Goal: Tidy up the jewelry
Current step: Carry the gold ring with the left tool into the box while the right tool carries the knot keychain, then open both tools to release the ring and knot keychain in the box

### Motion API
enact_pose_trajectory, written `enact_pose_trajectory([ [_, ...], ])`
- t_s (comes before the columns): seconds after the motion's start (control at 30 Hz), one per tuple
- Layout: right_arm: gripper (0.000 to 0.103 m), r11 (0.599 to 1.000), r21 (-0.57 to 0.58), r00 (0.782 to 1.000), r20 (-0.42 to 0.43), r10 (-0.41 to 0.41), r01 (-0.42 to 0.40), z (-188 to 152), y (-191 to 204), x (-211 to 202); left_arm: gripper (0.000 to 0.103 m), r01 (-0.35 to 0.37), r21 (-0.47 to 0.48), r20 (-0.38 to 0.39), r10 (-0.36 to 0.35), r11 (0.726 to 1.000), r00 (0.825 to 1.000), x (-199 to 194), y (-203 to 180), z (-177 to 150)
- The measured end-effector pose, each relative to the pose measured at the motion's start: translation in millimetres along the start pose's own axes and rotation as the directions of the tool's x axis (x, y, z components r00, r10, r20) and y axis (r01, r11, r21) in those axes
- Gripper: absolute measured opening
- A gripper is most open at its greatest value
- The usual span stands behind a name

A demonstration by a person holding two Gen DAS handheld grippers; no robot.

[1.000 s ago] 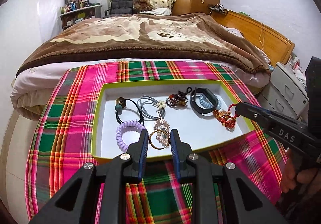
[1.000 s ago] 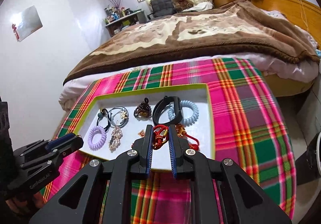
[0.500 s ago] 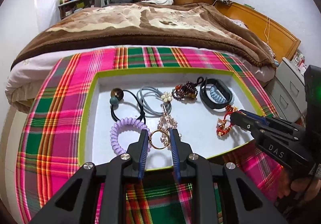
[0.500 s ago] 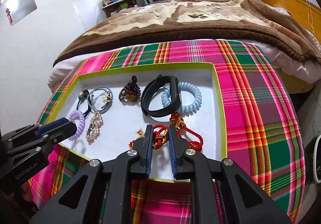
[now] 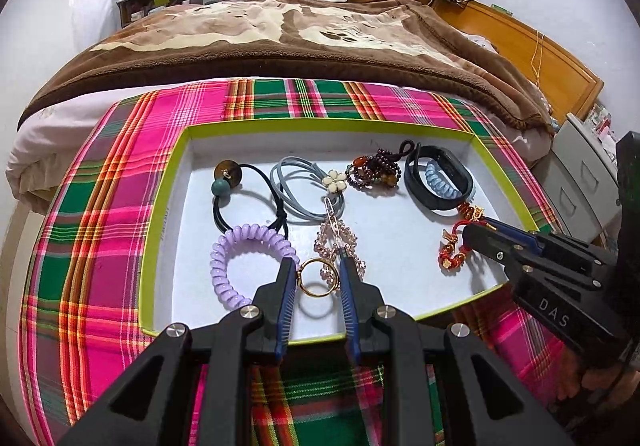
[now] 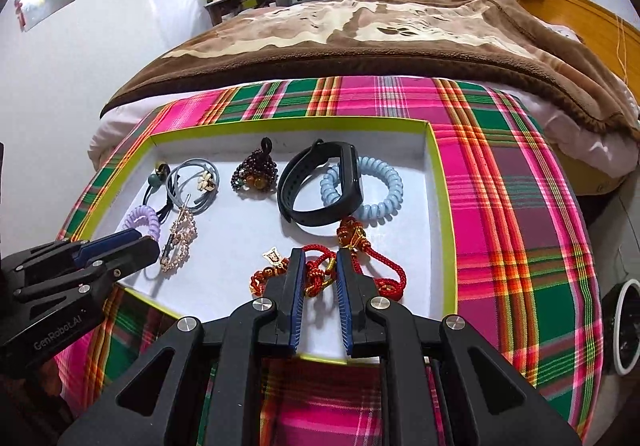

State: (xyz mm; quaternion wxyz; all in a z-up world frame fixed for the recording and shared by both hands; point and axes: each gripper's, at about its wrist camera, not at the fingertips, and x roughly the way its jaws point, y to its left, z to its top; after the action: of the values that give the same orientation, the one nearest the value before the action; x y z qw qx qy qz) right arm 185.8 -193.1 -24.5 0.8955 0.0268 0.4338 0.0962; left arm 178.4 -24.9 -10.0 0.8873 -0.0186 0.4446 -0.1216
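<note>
A white tray with a lime-green rim (image 5: 320,124) (image 6: 288,122) lies on a plaid cloth. My left gripper (image 5: 316,262) is shut on a thin gold ring (image 5: 318,278), held just above the tray's near edge, with its shadow below. My right gripper (image 6: 320,258) is shut on a red cord bracelet with gold charms (image 6: 384,274), whose loops trail onto the tray floor at its near right. In the left wrist view the right gripper (image 5: 480,232) comes in from the right over that bracelet (image 5: 452,254). The left gripper (image 6: 132,242) shows at the left of the right wrist view.
In the tray lie a purple spiral hair tie (image 5: 232,258), a pink crystal clip (image 5: 336,242), a grey flower hair tie (image 5: 304,186), a black beaded hair tie (image 5: 224,182), a dark bead bracelet (image 5: 372,172) and a black wristband (image 6: 316,186) over a blue spiral tie (image 6: 380,198). A bed lies behind.
Both grippers have sunk toward the tray with their pieces still held. The tray fills more of each view, and the red bracelet's loops now rest on its floor.
</note>
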Motion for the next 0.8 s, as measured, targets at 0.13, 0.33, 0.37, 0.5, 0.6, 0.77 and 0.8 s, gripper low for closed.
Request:
enact_pose_trajectory([
  [0.13, 0.016, 1.0, 0.001, 1.0, -0.003, 0.003, -0.003, 0.1, -0.3, 0.7, 0.031, 0.007, -0.009, -0.003, -0.007, 1.0, 1.0, 0.9, -0.4, 1.1],
  [0.33, 0.018, 1.0, 0.001, 1.0, -0.003, -0.007, 0.007, 0.5, 0.8, 1.1, 0.038, 0.001, -0.014, -0.008, -0.001, 1.0, 1.0, -0.1, 0.3, 1.8],
  [0.37, 0.018, 1.0, 0.002, 1.0, -0.002, -0.008, 0.008, 0.9, 0.7, 0.7, 0.04, 0.003, -0.017, -0.008, -0.003, 1.0, 1.0, -0.5, 0.8, 2.0],
  [0.5, 0.029, 1.0, 0.011, 1.0, 0.011, -0.007, 0.007, 0.5, -0.1, -4.1, 0.041, -0.005, -0.026, -0.009, 0.004, 1.0, 1.0, -3.3, 2.8, 0.4],
  [0.6, 0.032, 1.0, 0.013, 1.0, 0.026, -0.008, 0.008, 0.7, -0.6, -10.2, 0.044, -0.009, -0.024, 0.0, 0.009, 1.0, 1.0, -8.7, 2.3, 0.0],
  [0.77, 0.032, 1.0, 0.006, 0.998, 0.053, -0.016, 0.016, -1.7, 3.2, -25.8, 0.049, -0.025, -0.036, 0.029, 0.026, 0.999, 0.999, -23.6, 2.0, -2.1],
  [0.8, 0.032, 1.0, 0.002, 0.998, 0.059, -0.016, 0.016, -2.8, 4.4, -28.9, 0.051, -0.031, -0.039, 0.035, 0.032, 0.999, 0.999, -26.9, 1.9, -3.6],
])
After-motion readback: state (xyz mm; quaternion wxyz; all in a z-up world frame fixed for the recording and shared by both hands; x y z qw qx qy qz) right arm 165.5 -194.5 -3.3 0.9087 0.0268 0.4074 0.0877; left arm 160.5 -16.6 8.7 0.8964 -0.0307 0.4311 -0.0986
